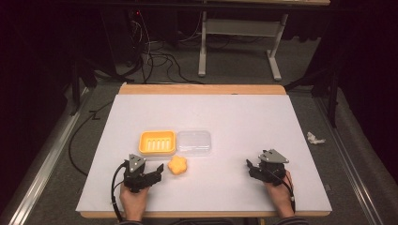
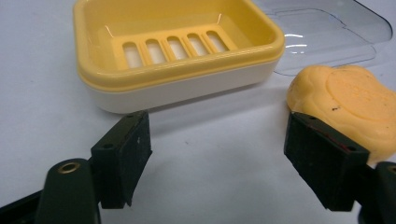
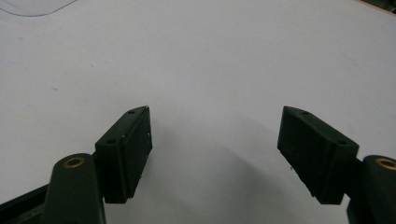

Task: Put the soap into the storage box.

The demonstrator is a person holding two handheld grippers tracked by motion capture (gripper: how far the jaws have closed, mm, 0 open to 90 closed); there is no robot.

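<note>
A yellow soap dish [image 1: 157,142] [image 2: 177,51] with a slotted insert sits left of centre on the white table. Its clear plastic lid [image 1: 193,142] [image 2: 327,32] lies flat just to its right. An orange flower-shaped soap bar [image 1: 178,165] [image 2: 350,102] rests in front of them. My left gripper [image 1: 158,170] [image 2: 219,154] is open, low over the table just left of the soap; in the left gripper view the right jaw stands in front of the bar's near edge. My right gripper [image 1: 249,165] [image 3: 215,149] is open over bare table at the right, holding nothing.
The white board [image 1: 244,117] covers a wooden table with edges all round. A crumpled white scrap [image 1: 315,138] lies on the floor at the right. Cables [image 1: 155,56] and a desk frame [image 1: 234,42] stand beyond the far edge.
</note>
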